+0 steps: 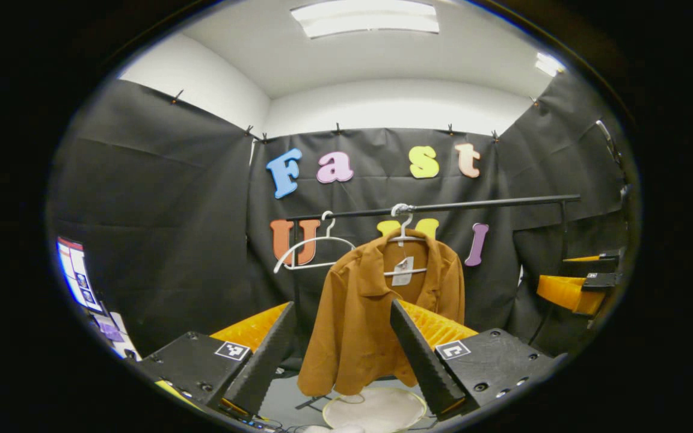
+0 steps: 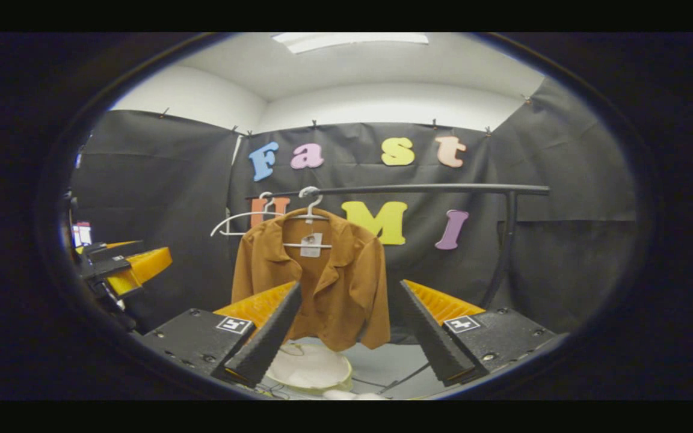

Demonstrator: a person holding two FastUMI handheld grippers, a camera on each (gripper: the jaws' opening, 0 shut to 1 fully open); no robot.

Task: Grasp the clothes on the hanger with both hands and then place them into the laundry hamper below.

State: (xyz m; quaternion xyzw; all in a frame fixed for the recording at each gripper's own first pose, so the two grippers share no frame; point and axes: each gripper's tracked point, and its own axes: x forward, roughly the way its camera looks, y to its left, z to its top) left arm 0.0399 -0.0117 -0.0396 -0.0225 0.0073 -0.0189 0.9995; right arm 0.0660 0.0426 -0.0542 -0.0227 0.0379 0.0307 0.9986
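Observation:
A brown shirt point(image 1: 376, 300) hangs on a white hanger point(image 1: 403, 231) from a black rail point(image 1: 443, 207); the right gripper view shows the same shirt point(image 2: 316, 282) on its hanger point(image 2: 309, 207). Below it on the floor sits a round pale laundry hamper point(image 1: 376, 409), also the hamper point(image 2: 310, 367). My left gripper point(image 1: 340, 310) is open, well short of the shirt, nothing between its fingers. My right gripper point(image 2: 349, 291) is open too, some way from the shirt. The right gripper point(image 1: 581, 282) appears far right in the left gripper view, the left gripper point(image 2: 118, 264) far left in the right gripper view.
An empty white hanger point(image 1: 310, 249) hangs on the rail left of the shirt. The rail's black upright post point(image 2: 503, 252) stands at the right. A lit screen point(image 1: 76, 273) is at the far left. Black cloth walls close the booth.

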